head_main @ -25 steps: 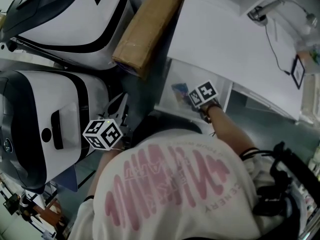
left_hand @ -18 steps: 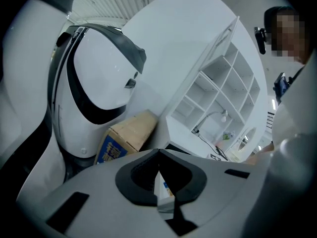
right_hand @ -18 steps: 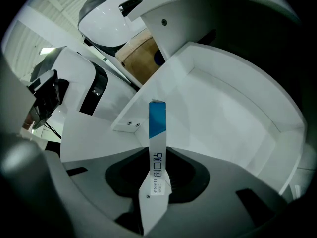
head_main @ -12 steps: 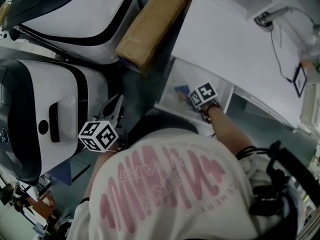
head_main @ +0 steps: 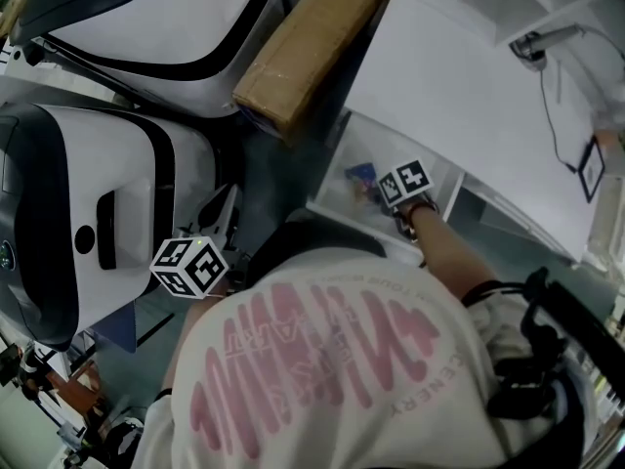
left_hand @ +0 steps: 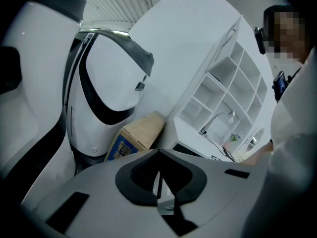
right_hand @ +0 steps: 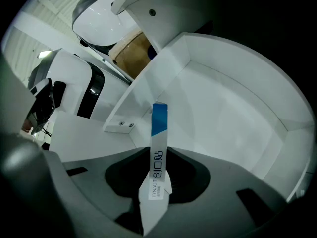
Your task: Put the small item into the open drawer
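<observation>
Two large white-and-black machine housings point(head_main: 68, 213) and a cardboard box point(head_main: 305, 47) crowd the space left of the open drawer point(right_hand: 237, 123). The right gripper point(right_hand: 157, 185) clamps a slim white-and-blue plaster box point(right_hand: 158, 133) by its white end. The box is edge-on, long axis along the jaws, blue end pointing into the drawer. The left gripper point(left_hand: 159, 190) is closed and empty. In the head view the person's back hides the drawer's near edge.

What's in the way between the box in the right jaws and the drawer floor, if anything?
Nothing visible. The right gripper holds the small box over the open drawer, and the drawer floor seen beyond the box is bare. The drawer's walls stand off to the sides.
</observation>
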### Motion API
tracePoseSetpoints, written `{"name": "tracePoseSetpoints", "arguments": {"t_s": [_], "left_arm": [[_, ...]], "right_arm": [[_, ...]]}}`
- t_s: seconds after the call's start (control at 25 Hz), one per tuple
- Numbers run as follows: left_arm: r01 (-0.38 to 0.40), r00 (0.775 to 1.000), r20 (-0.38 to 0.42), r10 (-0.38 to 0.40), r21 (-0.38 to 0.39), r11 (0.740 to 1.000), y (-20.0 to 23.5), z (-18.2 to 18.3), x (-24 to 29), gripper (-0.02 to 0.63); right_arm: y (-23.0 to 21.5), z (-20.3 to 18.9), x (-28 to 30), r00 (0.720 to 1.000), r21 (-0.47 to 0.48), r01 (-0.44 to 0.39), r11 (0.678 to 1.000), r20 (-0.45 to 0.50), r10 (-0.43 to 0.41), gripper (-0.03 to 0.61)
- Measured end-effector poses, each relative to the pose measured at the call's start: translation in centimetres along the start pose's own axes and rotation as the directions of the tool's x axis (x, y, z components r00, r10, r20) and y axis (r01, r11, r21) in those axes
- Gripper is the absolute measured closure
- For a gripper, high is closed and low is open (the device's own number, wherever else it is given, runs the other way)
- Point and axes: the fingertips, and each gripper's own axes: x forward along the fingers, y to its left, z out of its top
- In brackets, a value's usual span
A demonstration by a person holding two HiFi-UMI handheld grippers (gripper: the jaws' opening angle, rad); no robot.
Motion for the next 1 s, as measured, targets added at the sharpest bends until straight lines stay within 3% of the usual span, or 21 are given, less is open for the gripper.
{"name": "tracePoseSetpoints", "arguments": {"t_s": [1.0], "left_arm": [[-0.063,0.998,-0.017,0.062,-0.041,0.997,0.8,-1.8,-0.3,0.584]], "right_arm": [[-3.1,-0.3,1.6,1.0,0.03,0.02,0.999,-0.01,-0.019,0.393]]}}
